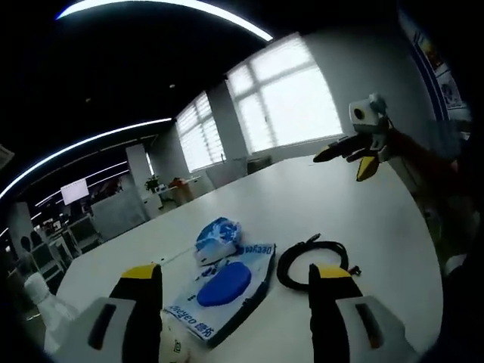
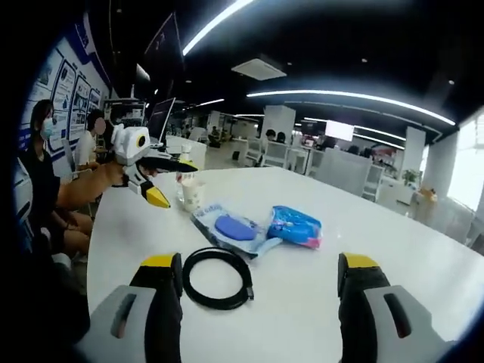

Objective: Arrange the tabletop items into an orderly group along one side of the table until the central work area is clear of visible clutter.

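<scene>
Here both grippers hang with jaws spread wide, grasping nothing: left gripper (image 1: 236,291), right gripper (image 2: 259,281). Between the right jaws lies the coiled black cable (image 2: 218,277); beyond it sit the flat white-blue packet (image 2: 231,229) and blue pouch (image 2: 295,226).

Open-plan office with long curved white ceiling light strips (image 2: 355,96) overhead and bright blind-covered windows (image 1: 291,98) at upper right.
</scene>
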Motion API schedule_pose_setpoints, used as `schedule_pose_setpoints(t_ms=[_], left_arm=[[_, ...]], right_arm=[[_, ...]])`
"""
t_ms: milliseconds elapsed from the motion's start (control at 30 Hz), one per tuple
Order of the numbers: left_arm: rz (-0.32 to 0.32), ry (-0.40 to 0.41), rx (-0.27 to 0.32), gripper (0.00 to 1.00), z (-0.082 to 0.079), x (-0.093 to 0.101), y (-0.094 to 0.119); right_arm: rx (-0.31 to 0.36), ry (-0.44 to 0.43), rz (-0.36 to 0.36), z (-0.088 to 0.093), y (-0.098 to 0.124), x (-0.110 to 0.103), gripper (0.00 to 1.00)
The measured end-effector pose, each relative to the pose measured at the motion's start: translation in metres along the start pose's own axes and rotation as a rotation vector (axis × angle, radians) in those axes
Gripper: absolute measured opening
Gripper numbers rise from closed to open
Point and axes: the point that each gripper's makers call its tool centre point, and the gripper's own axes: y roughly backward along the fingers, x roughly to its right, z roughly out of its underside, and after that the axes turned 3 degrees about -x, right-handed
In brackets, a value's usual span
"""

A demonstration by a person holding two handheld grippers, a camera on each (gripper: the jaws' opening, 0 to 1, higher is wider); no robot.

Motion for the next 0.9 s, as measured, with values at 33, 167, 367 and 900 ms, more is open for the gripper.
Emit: schedule_pose_setpoints(t_ms=[33, 167, 367, 900], left_arm=[[0.001, 0.005, 0.001, 0.78, 0.000, 0.000, 0.000], [0.009, 0.031, 0.008, 0.78, -0.001, -0.001, -0.004], [0.019, 0.034, 0.002, 0.76, -0.003, 0.000, -0.017], [0.028, 0.052, -0.004, 0.69, -0.007, -0.013, -0.043]], right_arm=[[-0.001, -0.005, 0.008, 0.000, -0.003, 0.003, 0.81], [0.002, -0.037, 0.015, -0.003, -0.017, 0.012, 0.81], [0.000, -0.090, 0.033, -0.002, -0.041, 0.028, 0.81], [-0.021, -0.175, 0.102, 0.005, -0.086, 0.060, 0.80]])
